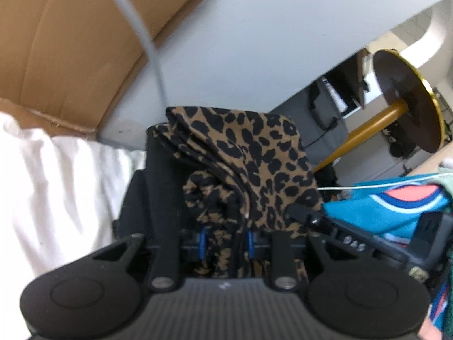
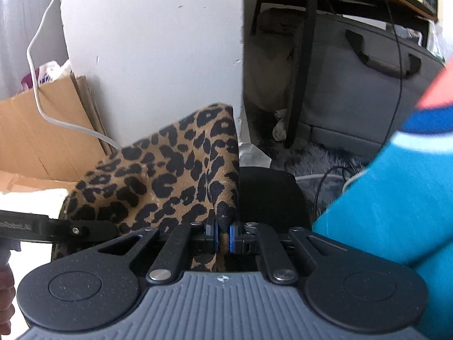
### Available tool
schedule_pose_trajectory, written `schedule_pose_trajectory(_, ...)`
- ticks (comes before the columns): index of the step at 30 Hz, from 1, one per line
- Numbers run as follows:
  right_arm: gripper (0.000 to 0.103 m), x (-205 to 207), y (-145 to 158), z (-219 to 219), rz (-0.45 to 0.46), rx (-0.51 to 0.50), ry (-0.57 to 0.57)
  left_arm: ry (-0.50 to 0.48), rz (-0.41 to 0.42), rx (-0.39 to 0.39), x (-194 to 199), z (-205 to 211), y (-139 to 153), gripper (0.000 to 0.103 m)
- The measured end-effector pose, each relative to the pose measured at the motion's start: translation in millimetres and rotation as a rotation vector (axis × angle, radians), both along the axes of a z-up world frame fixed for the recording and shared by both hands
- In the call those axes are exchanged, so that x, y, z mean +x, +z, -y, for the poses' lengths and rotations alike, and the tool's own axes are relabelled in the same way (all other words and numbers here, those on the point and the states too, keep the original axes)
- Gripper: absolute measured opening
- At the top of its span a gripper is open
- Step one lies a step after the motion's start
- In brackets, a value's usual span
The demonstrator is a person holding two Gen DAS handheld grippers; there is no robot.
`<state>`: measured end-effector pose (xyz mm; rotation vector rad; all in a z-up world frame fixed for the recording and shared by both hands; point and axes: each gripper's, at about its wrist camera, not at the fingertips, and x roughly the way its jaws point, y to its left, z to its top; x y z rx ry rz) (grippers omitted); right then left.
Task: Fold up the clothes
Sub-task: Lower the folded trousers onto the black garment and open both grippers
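Observation:
A leopard-print garment (image 1: 254,153) is held up off the surface, bunched between both grippers. My left gripper (image 1: 225,242) is shut on a thick fold of it, the cloth spilling over the right finger. In the right wrist view the same leopard-print garment (image 2: 170,175) drapes to the left, and my right gripper (image 2: 223,239) is shut on its edge. The right gripper's body (image 1: 354,245) shows close at the right of the left view. The left gripper's finger (image 2: 56,229) pokes in at the left of the right view.
A bright blue garment with red and white patches (image 2: 396,206) hangs close on the right. White bedding (image 1: 51,192) lies at the left. A cardboard box (image 1: 65,45) leans on a white wall, with a white cable (image 2: 36,65). A grey case (image 2: 368,85) and a round gold-legged table (image 1: 407,99) stand beyond.

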<state>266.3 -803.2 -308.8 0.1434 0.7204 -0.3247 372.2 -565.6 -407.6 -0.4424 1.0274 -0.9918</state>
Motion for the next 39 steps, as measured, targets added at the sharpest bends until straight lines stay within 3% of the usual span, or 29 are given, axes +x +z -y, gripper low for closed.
schedule_pose_trajectory(4, 0.006, 10, -8, 2, -0.032, -0.024, 0.005, 0.044, -0.036, 0.047, 6, -3, -5, 0.048)
schedule_pose_trajectory(6, 0.011, 13, -9, -3, -0.065, -0.079, 0.018, 0.067, -0.033, 0.083, 7, -8, -1, 0.056)
schedule_pose_trajectory(9, 0.020, 2, 2, -10, -0.013, -0.108, -0.011, 0.082, 0.014, 0.124, 8, -18, 14, 0.057)
schedule_pose_trajectory(12, 0.021, -14, 10, -17, 0.034, -0.111, -0.018, 0.078, 0.091, 0.143, 8, -26, 34, 0.052)
schedule_pose_trajectory(19, 0.021, -53, -2, -26, 0.065, 0.000, -0.040, -0.030, 0.246, 0.115, -8, -6, 73, 0.045)
schedule_pose_trajectory(21, 0.021, -58, -11, -28, 0.056, 0.026, -0.038, -0.071, 0.274, 0.129, -13, 6, 71, 0.040)
schedule_pose_trajectory(22, 0.021, -61, -16, -29, 0.050, 0.039, -0.037, -0.087, 0.286, 0.142, -15, 12, 68, 0.028)
schedule_pose_trajectory(23, 0.021, -62, -20, -30, 0.042, 0.039, -0.036, -0.081, 0.285, 0.139, -16, 15, 62, 0.022)
schedule_pose_trajectory(24, 0.021, -63, -25, -30, 0.032, 0.038, -0.036, -0.084, 0.262, 0.123, -15, 17, 53, 0.020)
schedule_pose_trajectory(26, 0.021, -66, -32, -30, 0.018, 0.036, -0.041, -0.086, 0.259, 0.173, -15, 23, 39, 0.014)
schedule_pose_trajectory(30, 0.023, -77, -43, -21, 0.001, 0.035, -0.076, -0.067, 0.263, 0.200, -9, 23, 20, 0.002)
schedule_pose_trajectory(39, 0.024, -123, -52, -6, -0.025, 0.062, -0.164, -0.055, 0.321, 0.239, -21, 23, 32, 0.003)
